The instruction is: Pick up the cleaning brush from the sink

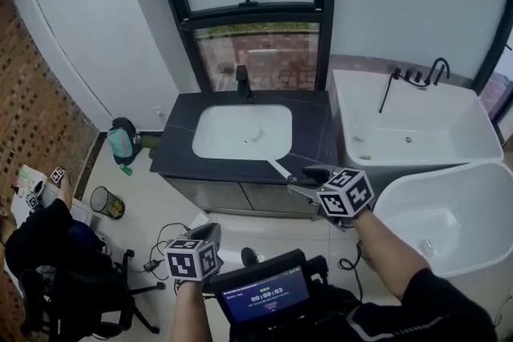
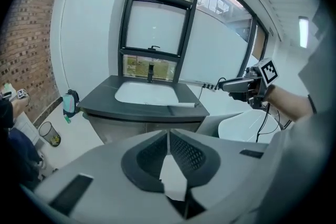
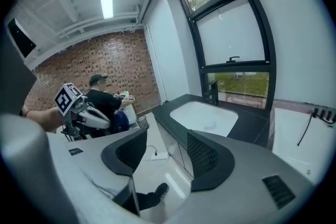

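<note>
**Q:** Where is the cleaning brush (image 1: 280, 170) lying, and why is it reachable from here?

**A:** It is lying at the front right of the sink (image 1: 232, 132). Its pale handle is crossing the basin rim onto the dark countertop (image 1: 172, 148) and pointing toward the person. That placement is presenting the handle end first, so it probably calls for no reach into the basin.

**Q:** What is the right gripper (image 1: 309, 179) doing?

**A:** It is hovering just off the front right corner of the countertop, near the handle end but not touching it. It is angling downward, and its own view shows the jaws spread wide with nothing between them. The spread is likely preparation for straddling the handle.

**Q:** And the left gripper (image 1: 208, 232)?

**A:** It is hanging low, well back from the vanity and apart from the brush. Its jaws are pressed together and are pinching nothing, which suggests it is taking no part in this pick.

**Q:** What is the next move calling for?

**A:** Judging from the layout, the open jaws should be lined up across the handle — not along it — and lowered before closing.
</note>
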A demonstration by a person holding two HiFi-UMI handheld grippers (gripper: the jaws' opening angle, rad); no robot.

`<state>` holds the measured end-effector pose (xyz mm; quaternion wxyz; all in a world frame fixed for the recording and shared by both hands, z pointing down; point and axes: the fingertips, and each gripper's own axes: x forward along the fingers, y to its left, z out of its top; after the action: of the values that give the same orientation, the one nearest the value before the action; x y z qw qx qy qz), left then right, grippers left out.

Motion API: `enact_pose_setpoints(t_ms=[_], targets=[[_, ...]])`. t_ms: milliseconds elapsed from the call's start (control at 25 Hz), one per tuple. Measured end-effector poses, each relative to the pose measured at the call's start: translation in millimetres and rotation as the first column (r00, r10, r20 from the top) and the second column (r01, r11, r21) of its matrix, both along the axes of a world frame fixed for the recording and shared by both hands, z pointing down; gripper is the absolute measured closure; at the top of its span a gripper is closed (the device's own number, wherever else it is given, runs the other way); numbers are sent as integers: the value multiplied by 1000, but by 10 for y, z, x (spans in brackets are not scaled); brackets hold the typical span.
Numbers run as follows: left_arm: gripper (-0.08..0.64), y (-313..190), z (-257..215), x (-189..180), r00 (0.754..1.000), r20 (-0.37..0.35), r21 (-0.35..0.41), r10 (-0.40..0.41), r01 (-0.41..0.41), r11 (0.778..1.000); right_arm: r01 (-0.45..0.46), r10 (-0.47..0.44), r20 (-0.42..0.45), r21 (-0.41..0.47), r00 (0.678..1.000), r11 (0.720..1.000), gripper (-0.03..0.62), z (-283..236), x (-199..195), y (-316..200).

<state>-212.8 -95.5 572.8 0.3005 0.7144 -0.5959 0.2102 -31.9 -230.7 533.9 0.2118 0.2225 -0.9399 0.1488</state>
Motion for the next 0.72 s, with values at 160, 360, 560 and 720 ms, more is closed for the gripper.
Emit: enact_pose_setpoints(t_ms=[160,360,560,720], targets=[[534,-1096,25,-1063,999,41,-17,32,-31,999,-75,73,-36,-75,997,994,373,197,-914,-1134],[533,-2258,-273,-2166,994,39,-19,101,-101,995,-155,119,-202,-175,972,972,373,506,-1806,-2242],[534,-3128,-231,-2611,989,21,-38,146,-145,989,-209,85,-386,-291,919,934,373,1111,-2097,-3022],[534,-3609,-201,-2628,986,17,-52,167,-166,985,-235,39,-456,-382,889,894,373,1493,-2077,-3366]])
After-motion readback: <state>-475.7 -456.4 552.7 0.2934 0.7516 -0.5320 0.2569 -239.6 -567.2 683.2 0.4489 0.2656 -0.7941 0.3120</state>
